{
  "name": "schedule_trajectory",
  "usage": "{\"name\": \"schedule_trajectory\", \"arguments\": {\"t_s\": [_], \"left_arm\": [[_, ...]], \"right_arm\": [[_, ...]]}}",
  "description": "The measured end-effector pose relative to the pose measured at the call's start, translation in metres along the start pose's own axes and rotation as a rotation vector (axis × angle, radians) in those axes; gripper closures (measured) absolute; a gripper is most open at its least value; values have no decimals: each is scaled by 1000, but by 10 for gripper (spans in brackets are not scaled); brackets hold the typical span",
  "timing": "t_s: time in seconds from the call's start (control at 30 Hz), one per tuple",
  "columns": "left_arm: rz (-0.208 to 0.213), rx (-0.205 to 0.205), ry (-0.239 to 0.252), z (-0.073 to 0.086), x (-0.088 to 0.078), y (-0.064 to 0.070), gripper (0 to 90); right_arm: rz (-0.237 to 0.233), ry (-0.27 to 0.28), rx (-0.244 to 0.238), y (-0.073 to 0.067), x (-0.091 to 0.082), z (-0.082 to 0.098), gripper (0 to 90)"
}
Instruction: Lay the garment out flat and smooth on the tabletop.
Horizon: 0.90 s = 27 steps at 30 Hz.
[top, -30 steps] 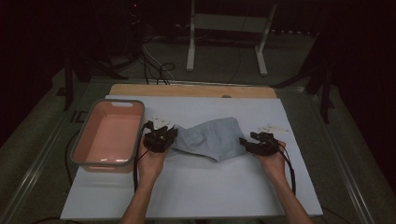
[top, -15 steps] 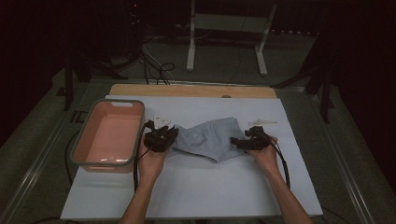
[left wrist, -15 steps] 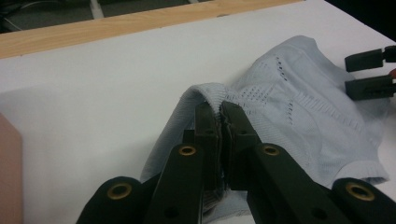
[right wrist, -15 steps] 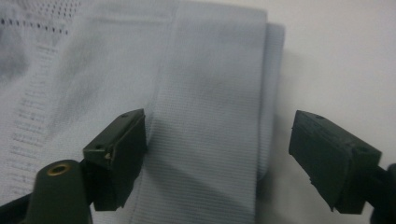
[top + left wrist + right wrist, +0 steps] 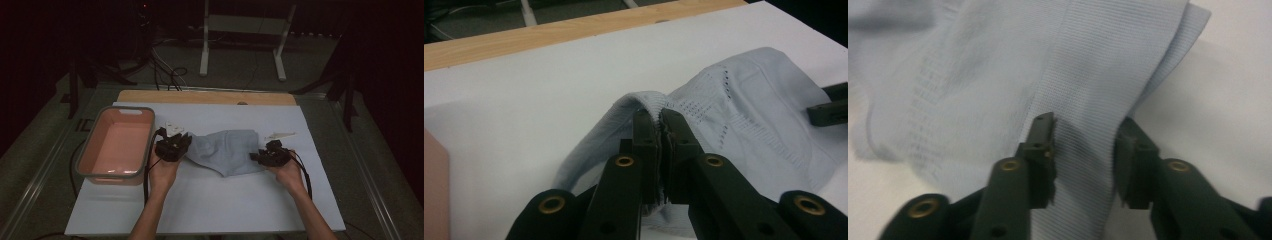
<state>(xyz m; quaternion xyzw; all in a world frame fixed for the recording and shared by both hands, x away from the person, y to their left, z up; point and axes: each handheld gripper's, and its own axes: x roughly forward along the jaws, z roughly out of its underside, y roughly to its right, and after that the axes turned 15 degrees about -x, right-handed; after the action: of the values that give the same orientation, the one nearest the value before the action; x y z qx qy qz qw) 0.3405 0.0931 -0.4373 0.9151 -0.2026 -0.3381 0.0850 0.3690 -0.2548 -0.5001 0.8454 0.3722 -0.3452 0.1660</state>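
Dim room hides detail: left gripper (image 5: 659, 145) fingers clamp the cloth (image 5: 227, 150), right gripper (image 5: 1083, 160) fingers closing, seemingly ungripped

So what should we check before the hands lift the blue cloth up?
1. Left gripper pinching the cloth edge: ok, jaws shut on a fold.
2. Right gripper holding the ribbed band: not ok, jaws have just been closing, a gap shows beside the band.
3. Grippers at opposite ends of the cloth: ok.
4. Pink bin clear of the cloth: ok.
5. Small white pieces off the cloth: ok.
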Motion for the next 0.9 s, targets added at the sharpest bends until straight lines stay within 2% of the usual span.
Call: {"name": "schedule_trajectory", "arguments": {"t_s": [0.03,0.1,0.2,0.27,0.4,0.5,0.53,0.77,0.9], "left_arm": [[0,0,0,0,0,0,871],[2,1,-3,0,1,1,871],[5,7,-7,-1,2,3,871],[8,10,-7,-1,3,5,872],[13,17,-10,-3,5,8,871],[17,22,-14,-3,7,10,871],[19,24,-15,-3,8,11,871],[36,31,-20,-3,12,17,870],[44,34,-23,-2,14,20,862]], "right_arm": [[0,0,0,0,0,0,686],[7,-11,-32,-7,-7,1,791],[7,-15,-51,-16,-16,1,836],[10,-16,-55,-20,-19,0,841],[2,-12,-99,-40,-31,1,851],[-11,-8,-104,-50,-35,3,852],[-13,-14,-124,-57,-37,6,852],[-73,-16,-159,-84,-46,10,853],[-116,-4,-201,-100,-47,10,853]]}}
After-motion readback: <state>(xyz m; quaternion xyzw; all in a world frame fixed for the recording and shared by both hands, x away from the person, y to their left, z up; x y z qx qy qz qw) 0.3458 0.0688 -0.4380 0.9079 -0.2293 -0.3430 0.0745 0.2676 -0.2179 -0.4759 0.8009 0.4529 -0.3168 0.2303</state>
